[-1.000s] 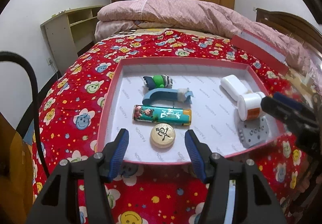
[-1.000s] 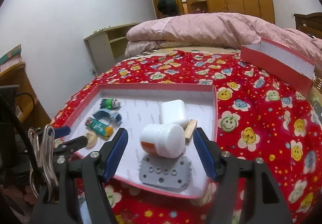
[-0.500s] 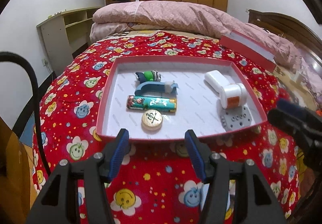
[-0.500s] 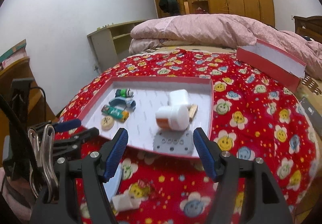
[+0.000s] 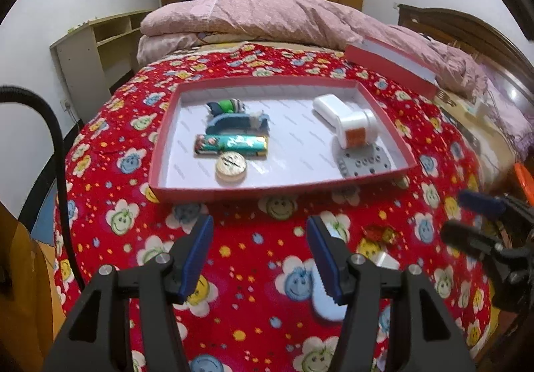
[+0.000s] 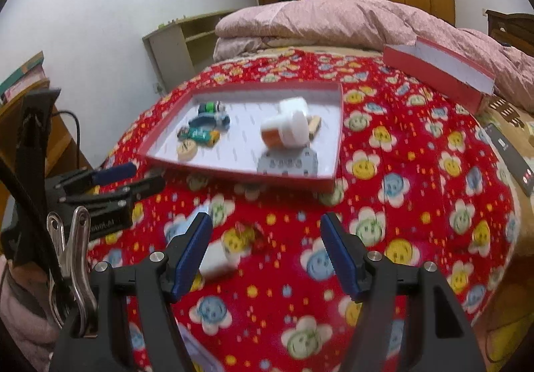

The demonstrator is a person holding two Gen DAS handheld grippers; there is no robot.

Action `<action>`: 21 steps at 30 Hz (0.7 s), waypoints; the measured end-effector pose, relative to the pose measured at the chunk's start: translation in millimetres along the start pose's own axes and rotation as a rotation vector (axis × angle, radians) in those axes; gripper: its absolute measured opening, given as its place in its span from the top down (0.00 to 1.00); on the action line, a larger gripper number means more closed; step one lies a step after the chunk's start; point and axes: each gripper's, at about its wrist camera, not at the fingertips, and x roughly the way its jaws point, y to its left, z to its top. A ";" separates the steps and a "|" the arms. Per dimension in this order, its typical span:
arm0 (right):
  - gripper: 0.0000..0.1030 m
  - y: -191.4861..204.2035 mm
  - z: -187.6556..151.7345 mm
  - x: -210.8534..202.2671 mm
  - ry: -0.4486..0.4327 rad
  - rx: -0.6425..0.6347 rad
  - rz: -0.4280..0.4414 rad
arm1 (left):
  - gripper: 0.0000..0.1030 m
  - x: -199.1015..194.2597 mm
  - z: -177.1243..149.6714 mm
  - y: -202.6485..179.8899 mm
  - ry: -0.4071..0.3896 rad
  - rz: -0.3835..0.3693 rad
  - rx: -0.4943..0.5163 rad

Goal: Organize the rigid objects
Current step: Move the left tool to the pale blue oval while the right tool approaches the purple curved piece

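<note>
A red-rimmed tray (image 5: pixel 283 189) (image 6: pixel 337 125) lies on the red flowered bedspread. It holds a round gold token (image 5: pixel 231 166), a green printed bar (image 5: pixel 231 145), a blue curved piece (image 5: pixel 237 122), a small green figure (image 5: pixel 227 106), a white case (image 5: pixel 328 106), a white jar (image 5: pixel 356 129) (image 6: pixel 287 130) on its side and a grey toothed plate (image 5: pixel 363 164) (image 6: pixel 287 165). My left gripper (image 5: pixel 260 255) hangs open over the bedspread short of the tray, nothing between its fingers. My right gripper (image 6: pixel 267 253) is open too, over a red candy wrapper (image 6: pixel 248 236) and a white block (image 6: pixel 217 260).
A red box lid (image 5: pixel 390 66) (image 6: pixel 437 71) leans near the pink quilt (image 5: pixel 267 18) at the back. A pale blue flat piece (image 5: pixel 325 303) lies by my left gripper's right finger. Shelves stand at the left wall, a black remote (image 6: pixel 510 158) at the bed's right edge.
Both grippers have drawn back from the tray toward the near side of the bed, so the tray looks smaller. The candy wrapper and white block have come into view.
</note>
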 end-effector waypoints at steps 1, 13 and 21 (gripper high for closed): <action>0.33 -0.1 -4.5 -0.6 0.011 0.001 -0.001 | 0.41 0.2 -2.0 -1.6 0.005 -0.009 0.001; 0.33 23.9 -51.9 -8.0 0.151 -0.099 0.086 | 0.41 7.4 -23.9 -15.8 0.076 -0.072 0.035; 0.41 54.0 -80.3 0.6 0.235 -0.235 0.127 | 0.41 5.3 -31.9 -2.9 0.089 -0.068 0.007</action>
